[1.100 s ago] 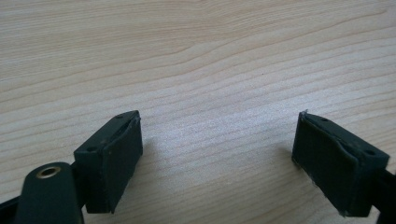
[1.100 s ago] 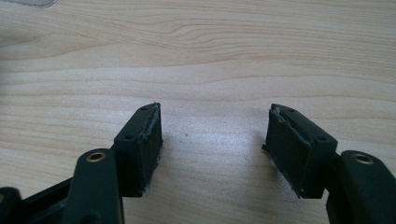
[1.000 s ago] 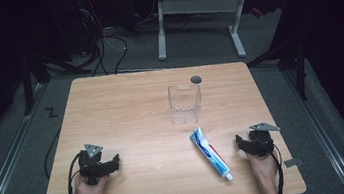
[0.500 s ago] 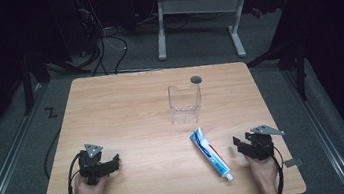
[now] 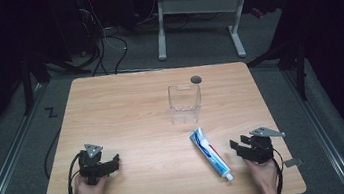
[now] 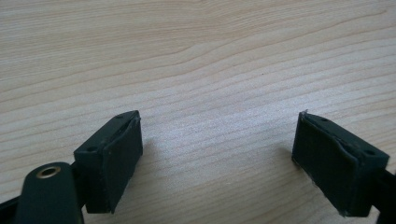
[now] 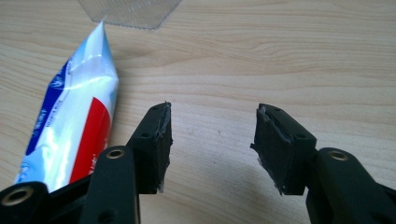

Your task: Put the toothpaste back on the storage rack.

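**Near the front edge, two grippers rest beside a toothpaste tube**

On the wooden table [image 5: 126, 108], close to the person's side, the toothpaste tube [image 5: 210, 153] lies flat and slanted, its crimped end pointing toward the far side and its small white cap toward the near edge. Beyond the crimped end, a clear plastic container [image 5: 185, 103] stands upright toward the table's far side, apart from the tube, with a round dark hole [image 5: 196, 79] in the tabletop just behind it.

At the tube's right, the right gripper [image 5: 241, 147] sits low over the wood, held from below by the right hand [image 5: 263, 175]. Its jaws have just been closing, yet they stand apart with only bare wood between them; in the right gripper view the tube [image 7: 70, 121] lies just beside the left-hand jaw, outside the gap, and I cannot tell whether it touches that jaw. A corner of the clear container [image 7: 130, 11] shows at the top of that view.

Well apart on the other side, the left gripper [image 5: 111, 164] rests near the front left of the table in the left hand [image 5: 87, 191]. Its jaws are spread wide, with nothing but wood grain between them in the left gripper view.
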### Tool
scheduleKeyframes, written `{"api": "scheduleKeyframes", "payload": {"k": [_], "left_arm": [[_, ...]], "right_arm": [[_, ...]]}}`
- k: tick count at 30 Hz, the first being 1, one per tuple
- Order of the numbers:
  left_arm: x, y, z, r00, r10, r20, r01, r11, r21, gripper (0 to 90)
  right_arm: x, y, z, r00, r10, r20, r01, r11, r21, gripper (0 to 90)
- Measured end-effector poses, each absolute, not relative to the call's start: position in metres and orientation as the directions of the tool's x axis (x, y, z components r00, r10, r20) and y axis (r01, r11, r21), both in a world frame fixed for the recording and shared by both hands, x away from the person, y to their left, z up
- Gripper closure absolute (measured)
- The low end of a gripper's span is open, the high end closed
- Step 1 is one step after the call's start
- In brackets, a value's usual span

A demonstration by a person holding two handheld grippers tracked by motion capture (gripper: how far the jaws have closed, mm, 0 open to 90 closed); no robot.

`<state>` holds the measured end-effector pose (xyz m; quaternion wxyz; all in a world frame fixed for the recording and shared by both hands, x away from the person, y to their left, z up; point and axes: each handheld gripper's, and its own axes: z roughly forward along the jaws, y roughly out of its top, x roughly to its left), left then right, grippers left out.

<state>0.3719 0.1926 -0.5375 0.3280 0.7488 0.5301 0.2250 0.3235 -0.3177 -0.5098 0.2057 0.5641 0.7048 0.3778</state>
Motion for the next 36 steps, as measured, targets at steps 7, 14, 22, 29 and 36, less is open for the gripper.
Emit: {"api": "scheduleKeyframes", "payload": {"k": [7, 14, 22, 29, 36], "left_arm": [[0.372, 0.193, -0.538, 0.337, 0.942, -0.011, 0.646, -0.223, 0.730, 16.4], [0.372, 0.193, -0.538, 0.335, 0.942, -0.011, 0.646, -0.222, 0.731, 16.5], [0.372, 0.193, -0.537, 0.335, 0.942, -0.013, 0.648, -0.220, 0.730, 16.9], [0.372, 0.193, -0.537, 0.336, 0.942, -0.014, 0.648, -0.220, 0.729, 17.0], [0.371, 0.193, -0.537, 0.337, 0.941, -0.013, 0.648, -0.222, 0.729, 17.0]], "right_arm": [[0.321, -0.311, -0.505, -0.308, 0.940, 0.147, 0.622, 0.082, 0.779, 46.4], [0.316, -0.305, -0.502, -0.329, 0.934, 0.137, 0.604, 0.097, 0.791, 47.9], [0.314, -0.296, -0.497, -0.351, 0.929, 0.115, 0.594, 0.126, 0.795, 48.9], [0.310, -0.284, -0.488, -0.379, 0.922, 0.079, 0.581, 0.170, 0.796, 49.0], [0.310, -0.268, -0.484, -0.421, 0.905, 0.065, 0.593, 0.220, 0.775, 49.0]]}}
